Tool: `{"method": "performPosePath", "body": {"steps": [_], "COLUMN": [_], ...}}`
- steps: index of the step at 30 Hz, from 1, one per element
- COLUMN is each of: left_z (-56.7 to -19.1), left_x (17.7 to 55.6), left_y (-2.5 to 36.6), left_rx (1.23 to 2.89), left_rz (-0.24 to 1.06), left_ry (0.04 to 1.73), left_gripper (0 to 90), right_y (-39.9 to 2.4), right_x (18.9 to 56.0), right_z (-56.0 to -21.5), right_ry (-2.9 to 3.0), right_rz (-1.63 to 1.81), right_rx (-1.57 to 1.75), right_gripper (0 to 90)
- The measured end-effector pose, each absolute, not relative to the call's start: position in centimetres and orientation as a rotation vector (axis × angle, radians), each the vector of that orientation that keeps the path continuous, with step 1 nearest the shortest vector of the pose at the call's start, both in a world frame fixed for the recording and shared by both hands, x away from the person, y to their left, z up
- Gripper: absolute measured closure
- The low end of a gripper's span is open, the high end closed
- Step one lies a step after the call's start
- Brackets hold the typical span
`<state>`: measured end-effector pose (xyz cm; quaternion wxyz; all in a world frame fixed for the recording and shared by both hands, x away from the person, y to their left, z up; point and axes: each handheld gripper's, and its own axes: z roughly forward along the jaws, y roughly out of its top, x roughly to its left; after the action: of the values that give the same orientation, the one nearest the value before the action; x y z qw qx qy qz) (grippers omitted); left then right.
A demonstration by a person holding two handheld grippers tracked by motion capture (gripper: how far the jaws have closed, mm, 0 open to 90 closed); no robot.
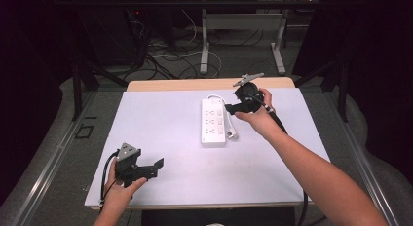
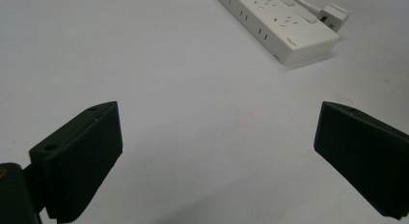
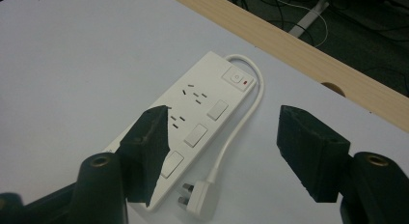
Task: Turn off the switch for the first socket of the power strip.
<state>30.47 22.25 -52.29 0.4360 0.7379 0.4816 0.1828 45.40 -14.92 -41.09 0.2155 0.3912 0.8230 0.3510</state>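
Power strip (image 1: pixel 214 122) flat on table; right gripper (image 3: pixel 219 151) above plug, left gripper (image 2: pixel 217 156) wide, both empty

- Strip (image 2: pixel 277 23): far end cut off by the top edge of the left gripper view; socket markings too small to read.
- Strip's near end hidden behind a finger (image 3: pixel 144 151) in the right gripper view.
- Plug (image 2: pixel 334 15): partly cut by the frame edge in the left gripper view.
- Right forearm (image 1: pixel 331 187) cut off at the bottom edge of the high view.
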Motion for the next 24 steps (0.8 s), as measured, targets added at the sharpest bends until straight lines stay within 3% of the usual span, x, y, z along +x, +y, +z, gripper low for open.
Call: {"method": "performPosePath", "body": {"steps": [24], "left_z": [-52.2], "left_x": [30.5], "left_y": [22.4], "left_rx": [1.849], "left_rz": [0.446], "left_ry": [1.195], "left_gripper": [3.2], "right_y": [-13.0], "right_x": [48.5], "right_z": [-41.5], "right_ry": [2.267], "right_rz": [0.976], "right_rx": [1.112], "right_gripper": [40.7]}}
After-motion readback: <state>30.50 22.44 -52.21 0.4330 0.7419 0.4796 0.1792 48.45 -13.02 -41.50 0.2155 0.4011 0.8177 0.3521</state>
